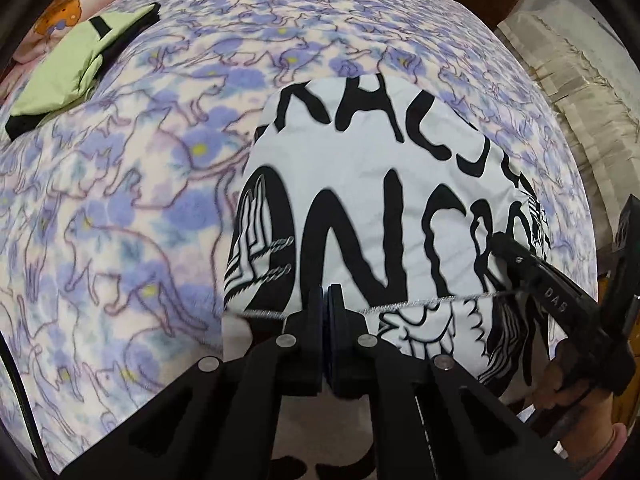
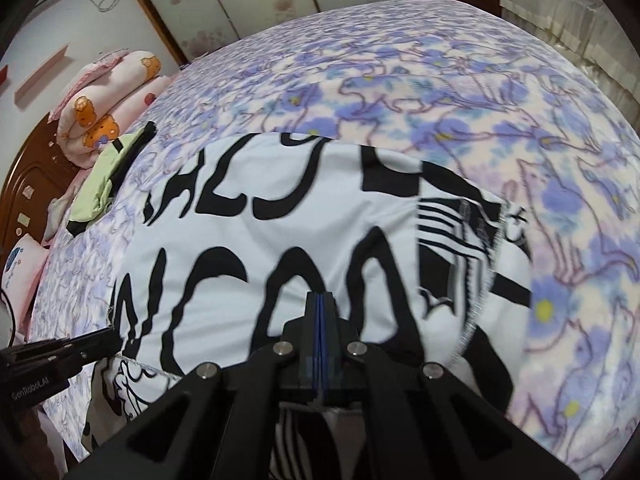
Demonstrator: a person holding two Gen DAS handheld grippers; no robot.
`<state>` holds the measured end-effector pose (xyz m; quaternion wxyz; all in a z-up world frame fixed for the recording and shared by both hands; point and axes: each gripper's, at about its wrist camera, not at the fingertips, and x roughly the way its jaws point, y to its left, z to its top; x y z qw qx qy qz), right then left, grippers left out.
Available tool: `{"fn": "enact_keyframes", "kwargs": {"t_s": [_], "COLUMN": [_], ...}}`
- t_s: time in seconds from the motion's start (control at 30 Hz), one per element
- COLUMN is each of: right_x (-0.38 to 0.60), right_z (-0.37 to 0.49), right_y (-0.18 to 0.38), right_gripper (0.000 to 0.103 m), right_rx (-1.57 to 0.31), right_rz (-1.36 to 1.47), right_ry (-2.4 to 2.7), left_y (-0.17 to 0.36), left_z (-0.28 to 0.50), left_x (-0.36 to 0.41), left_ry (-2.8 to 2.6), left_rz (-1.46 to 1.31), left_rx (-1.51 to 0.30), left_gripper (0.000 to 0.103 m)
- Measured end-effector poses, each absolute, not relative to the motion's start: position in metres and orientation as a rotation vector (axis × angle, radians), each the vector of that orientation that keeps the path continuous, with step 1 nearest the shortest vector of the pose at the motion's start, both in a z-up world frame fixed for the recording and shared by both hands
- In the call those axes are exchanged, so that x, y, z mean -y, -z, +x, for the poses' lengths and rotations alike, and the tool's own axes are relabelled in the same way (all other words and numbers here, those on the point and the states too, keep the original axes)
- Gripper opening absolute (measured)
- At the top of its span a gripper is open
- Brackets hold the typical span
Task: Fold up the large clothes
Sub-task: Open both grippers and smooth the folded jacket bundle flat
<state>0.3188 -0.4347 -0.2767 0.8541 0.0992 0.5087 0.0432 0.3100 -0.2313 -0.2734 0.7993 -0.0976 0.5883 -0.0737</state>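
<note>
We pinch the white garment [image 1: 360, 184] with both hand-held grippers, left hand-held gripper [image 1: 325, 300] and right hand-held gripper [image 2: 320, 304] pressed together on its near edge, over the floral bed [image 1: 120, 200].

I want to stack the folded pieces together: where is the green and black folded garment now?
The light green and black folded garment lies at the far left of the purple floral bedspread in both wrist views, beside the rolled pink cartoon blanket near the headboard.
</note>
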Motion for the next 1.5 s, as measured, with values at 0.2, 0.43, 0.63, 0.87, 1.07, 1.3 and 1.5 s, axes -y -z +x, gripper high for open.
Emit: {"fn": "enact_keyframes", "kwargs": {"t_s": [0.2, 0.43, 0.63, 0.87, 1.07, 1.3, 1.5], "right_x": [0.441, 0.444, 0.463, 0.48, 0.491, 0.498, 0.496], "right_z": [0.299, 0.273, 0.238, 0.193, 0.166, 0.15, 0.146], "right_y": [0.273, 0.261, 0.248, 0.235, 0.227, 0.224, 0.212], "right_gripper": [0.0, 0.0, 0.0, 0.0, 0.003, 0.01, 0.053], "right_rx": [-1.08, -1.101, -1.118, -1.161, -1.192, -1.248, -1.235], "right_rz": [0.167, 0.109, 0.148, 0.23, 0.361, 0.441, 0.452], "right_ry": [-0.029, 0.06, 0.148, 0.158, 0.166, 0.158, 0.14], "left_y": [0.274, 0.27, 0.266, 0.26, 0.251, 0.238, 0.217], "left_z": [0.295, 0.278, 0.271, 0.252, 0.239, 0.228, 0.22], "left_x": [0.22, 0.213, 0.205, 0.192, 0.181, 0.177, 0.189], "left_ry": [0.147, 0.135, 0.098, 0.099, 0.103, 0.089, 0.095], "left_rz": [-0.239, -0.211, -0.179, -0.182, -0.184, -0.144, -0.062], "left_rx": [-1.274, -1.274, -1.302, -1.344, -1.389, -1.438, -1.41], "left_gripper": [0.001, 0.001, 0.001, 0.004, 0.014, 0.063, 0.087]}}
